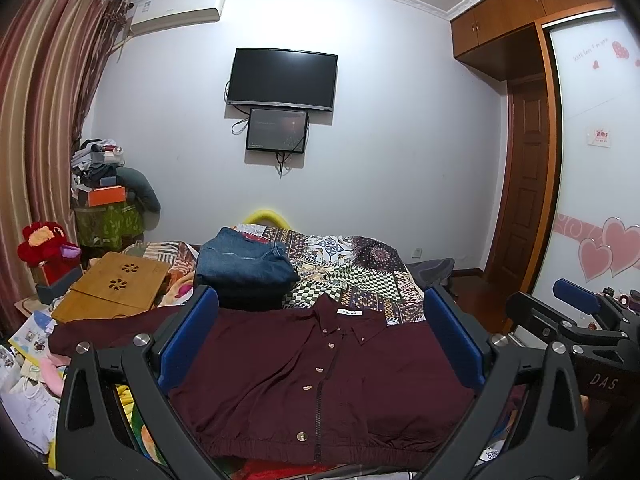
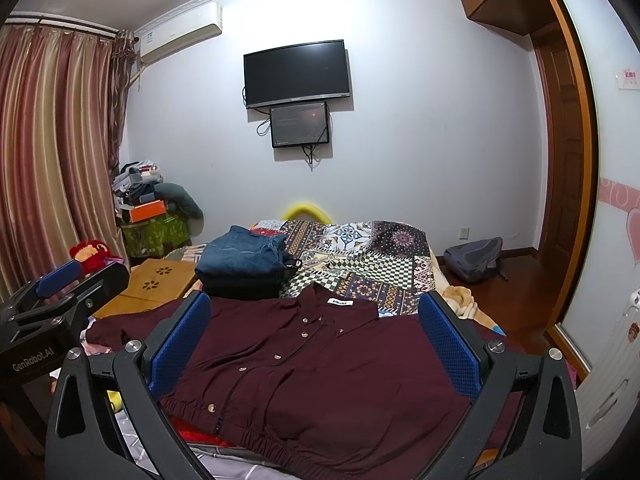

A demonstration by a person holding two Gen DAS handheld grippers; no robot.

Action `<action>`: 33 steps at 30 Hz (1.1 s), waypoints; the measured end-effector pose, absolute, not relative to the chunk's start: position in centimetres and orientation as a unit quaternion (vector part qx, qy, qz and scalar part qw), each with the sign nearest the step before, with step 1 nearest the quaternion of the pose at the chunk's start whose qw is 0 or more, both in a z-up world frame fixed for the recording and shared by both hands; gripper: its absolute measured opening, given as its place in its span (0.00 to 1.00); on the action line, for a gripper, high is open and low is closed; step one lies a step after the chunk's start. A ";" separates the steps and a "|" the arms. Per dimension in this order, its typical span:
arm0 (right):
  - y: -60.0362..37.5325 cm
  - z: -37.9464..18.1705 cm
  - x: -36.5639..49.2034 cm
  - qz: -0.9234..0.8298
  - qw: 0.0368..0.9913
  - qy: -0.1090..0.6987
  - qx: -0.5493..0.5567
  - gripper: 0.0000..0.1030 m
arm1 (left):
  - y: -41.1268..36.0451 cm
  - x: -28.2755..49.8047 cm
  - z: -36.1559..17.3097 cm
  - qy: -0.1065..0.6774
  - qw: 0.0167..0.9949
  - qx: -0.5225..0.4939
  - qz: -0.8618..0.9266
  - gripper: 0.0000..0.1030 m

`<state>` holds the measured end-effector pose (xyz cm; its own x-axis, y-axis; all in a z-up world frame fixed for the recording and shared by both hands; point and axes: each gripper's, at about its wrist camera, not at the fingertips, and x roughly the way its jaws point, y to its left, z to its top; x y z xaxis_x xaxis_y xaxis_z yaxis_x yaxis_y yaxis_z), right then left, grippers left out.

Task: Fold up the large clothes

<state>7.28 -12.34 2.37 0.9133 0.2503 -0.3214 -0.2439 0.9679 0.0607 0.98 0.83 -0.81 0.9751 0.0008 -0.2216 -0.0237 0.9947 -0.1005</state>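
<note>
A maroon button-up jacket (image 1: 320,376) lies spread flat, front up, on the bed, collar away from me; it also shows in the right wrist view (image 2: 328,372). Its left sleeve (image 1: 104,332) stretches out to the left. My left gripper (image 1: 320,344) is open and empty, held above the jacket's middle. My right gripper (image 2: 316,344) is open and empty, held above the jacket too. The right gripper shows at the right edge of the left wrist view (image 1: 576,312), and the left gripper shows at the left edge of the right wrist view (image 2: 60,280).
A folded stack of jeans and dark clothes (image 1: 244,268) sits beyond the collar on the patchwork bedspread (image 1: 360,272). A wooden lap table (image 1: 116,284) and clutter lie to the left. A grey backpack (image 2: 476,260) is on the floor by the wardrobe at right.
</note>
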 end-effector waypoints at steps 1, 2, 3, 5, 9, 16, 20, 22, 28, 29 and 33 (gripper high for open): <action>-12.4 2.5 7.4 0.126 0.978 0.166 0.010 1.00 | 0.8 1.0 -0.8 0.111 0.992 -0.051 0.006 1.00; -12.4 2.5 7.3 0.126 0.978 0.166 0.010 1.00 | 0.9 1.0 -0.8 0.111 0.993 -0.051 0.006 1.00; -12.4 2.5 7.3 0.126 0.978 0.166 0.009 1.00 | 0.8 1.0 -0.8 0.111 0.992 -0.051 0.007 1.00; -12.5 2.5 7.4 0.126 0.978 0.167 0.009 1.00 | 0.9 1.0 -0.8 0.112 0.992 -0.052 0.006 1.00; -12.5 2.4 7.4 0.127 0.977 0.169 0.009 1.00 | 1.2 1.0 -1.1 0.113 0.992 -0.053 0.005 1.00; -12.5 2.5 7.4 0.127 0.977 0.171 0.008 1.00 | 1.1 1.3 -1.3 0.116 0.992 -0.054 0.006 1.00; -12.5 2.5 7.5 0.127 0.977 0.173 0.010 1.00 | 1.2 1.5 -1.5 0.119 0.991 -0.055 0.006 1.00; -12.5 2.4 7.5 0.127 0.976 0.174 0.011 1.00 | 1.2 1.6 -1.5 0.119 0.991 -0.055 0.006 1.00; -12.8 2.4 7.9 0.127 0.976 0.178 0.013 1.00 | 1.3 1.5 -1.6 0.120 0.991 -0.055 0.006 1.00; -12.8 2.3 7.9 0.127 0.976 0.178 0.014 1.00 | 1.3 1.6 -1.6 0.121 0.991 -0.056 0.006 1.00; -12.8 2.3 8.1 0.126 0.975 0.180 0.014 1.00 | 1.3 1.8 -1.6 0.123 0.991 -0.056 0.007 1.00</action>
